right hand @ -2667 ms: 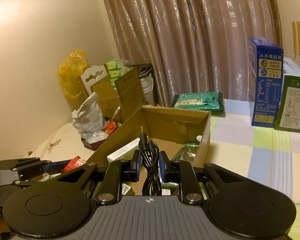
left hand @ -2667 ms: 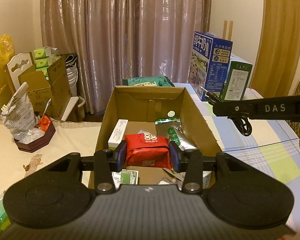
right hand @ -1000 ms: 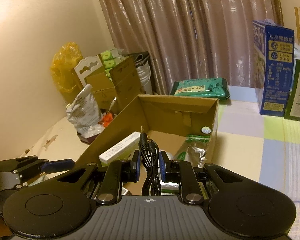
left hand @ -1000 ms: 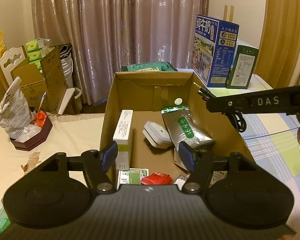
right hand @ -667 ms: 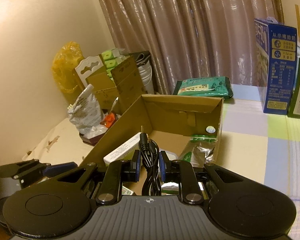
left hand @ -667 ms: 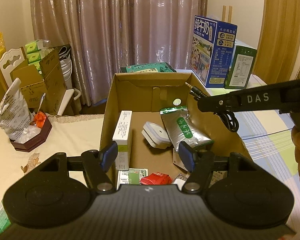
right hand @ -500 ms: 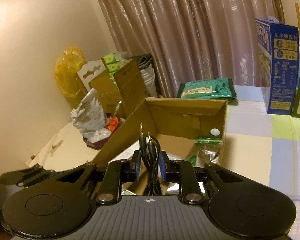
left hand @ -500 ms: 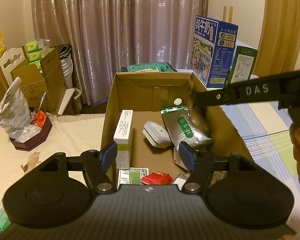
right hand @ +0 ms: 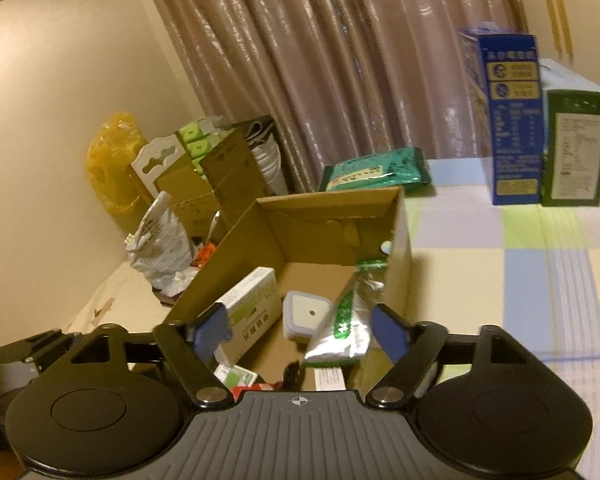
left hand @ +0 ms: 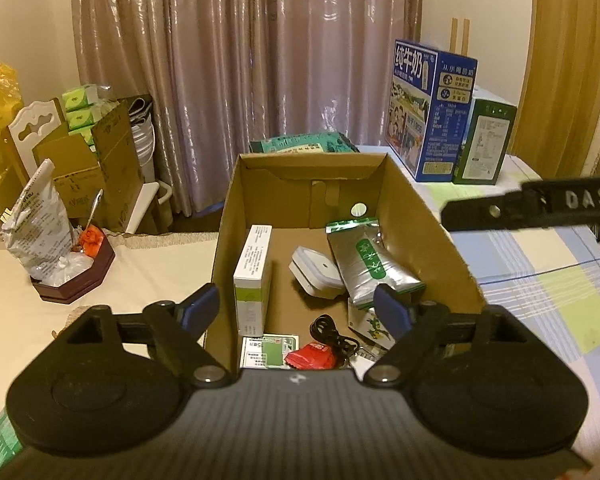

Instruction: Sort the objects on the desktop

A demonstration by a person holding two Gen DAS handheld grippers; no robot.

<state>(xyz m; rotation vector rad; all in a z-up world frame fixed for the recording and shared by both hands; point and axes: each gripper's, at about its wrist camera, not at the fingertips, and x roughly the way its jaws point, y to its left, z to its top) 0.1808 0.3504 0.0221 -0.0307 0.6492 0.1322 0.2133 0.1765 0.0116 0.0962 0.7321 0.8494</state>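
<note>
An open cardboard box (left hand: 424, 220) (right hand: 400, 240) stands in front of both grippers. In it lie a white and green carton (left hand: 252, 276) (right hand: 252, 308), a white square case (left hand: 316, 270) (right hand: 306, 316), a silver and green pouch (left hand: 370, 264) (right hand: 346, 328), a red packet (left hand: 312, 358) and a black audio cable (left hand: 332, 334). My left gripper (left hand: 298, 312) is open and empty at the box's near end. My right gripper (right hand: 300, 334) is open and empty above the box's near right side; its arm (left hand: 540, 206) shows in the left wrist view.
A blue milk carton (left hand: 430, 118) (right hand: 508, 120) and a dark green box (left hand: 484, 144) (right hand: 576, 148) stand at the back right on the checked tablecloth (right hand: 520, 280). A green packet (left hand: 300, 146) (right hand: 376, 172) lies behind the box. Cardboard boxes and bags (left hand: 52, 184) crowd the left.
My right gripper has opened and dropped the black cable into the box near the red packet. Earlier my left gripper let go of the red packet there.
</note>
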